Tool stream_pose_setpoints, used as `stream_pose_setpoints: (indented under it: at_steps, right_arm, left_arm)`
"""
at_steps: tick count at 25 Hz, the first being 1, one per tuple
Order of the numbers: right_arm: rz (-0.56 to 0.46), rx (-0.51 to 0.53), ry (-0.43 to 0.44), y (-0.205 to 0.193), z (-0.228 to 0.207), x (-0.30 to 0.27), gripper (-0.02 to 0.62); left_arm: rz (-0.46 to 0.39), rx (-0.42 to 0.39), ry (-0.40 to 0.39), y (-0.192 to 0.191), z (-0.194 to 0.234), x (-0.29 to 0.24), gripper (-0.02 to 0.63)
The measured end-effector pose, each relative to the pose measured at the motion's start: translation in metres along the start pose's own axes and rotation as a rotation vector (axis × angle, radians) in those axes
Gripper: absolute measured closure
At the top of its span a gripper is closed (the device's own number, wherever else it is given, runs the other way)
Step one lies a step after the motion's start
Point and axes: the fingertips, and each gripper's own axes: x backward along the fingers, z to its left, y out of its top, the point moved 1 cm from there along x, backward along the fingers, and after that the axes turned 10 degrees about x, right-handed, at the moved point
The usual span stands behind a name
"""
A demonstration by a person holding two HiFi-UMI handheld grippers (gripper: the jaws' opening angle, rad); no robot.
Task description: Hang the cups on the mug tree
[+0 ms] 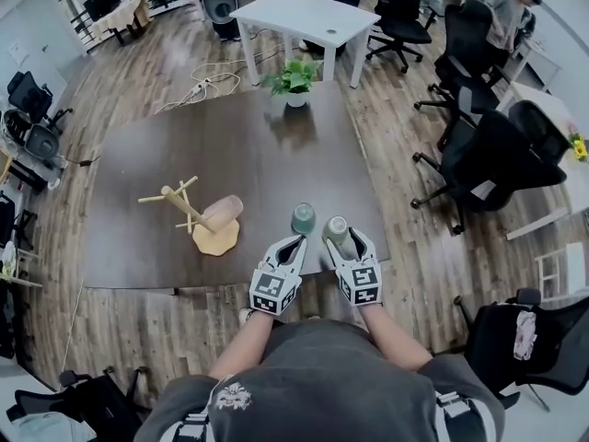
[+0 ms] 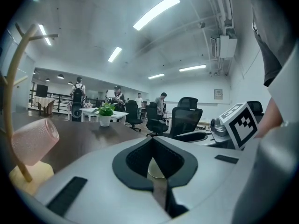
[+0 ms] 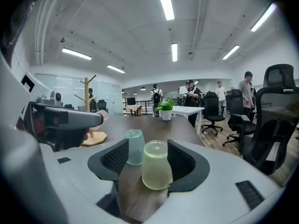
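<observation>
Dark table [image 1: 276, 155] | right claw [image 3: 147, 149] near-level, astride green cup [image 3: 156, 169] | left claw [image 2: 153, 143] closed

My left gripper [image 1: 294, 245] and right gripper [image 1: 342, 239] are smooth pale grey shells lined with black ribbed pads [image 3: 184, 160]. Each carries a white marker cube [image 1: 274, 290] printed with black squares. I wear a dark grey T-shirt [image 1: 322, 376] with a small white emblem [image 1: 230, 396] and short sleeves.

open tabletop [image 1: 276, 164] between mug tree [image 1: 187, 206] and teal cup [image 1: 303, 217], plant [image 1: 294, 76] far behind
</observation>
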Motion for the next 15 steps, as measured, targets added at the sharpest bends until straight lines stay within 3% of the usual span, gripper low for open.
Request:
stream_pose_setpoints:
  at_steps: [5, 15]
  right_arm:
    - [0.063, -0.052, 0.007, -0.022, -0.004, -0.019, 0.284]
    - [0.133, -0.117, 0.013, -0.045, -0.010, -0.047, 0.273]
  left_arm:
    - [0.000, 0.016, 0.023, -0.005, 0.011, 0.002, 0.600]
    - [0.006, 0.023, 0.047, -0.012, 0.020, 0.010, 0.600]
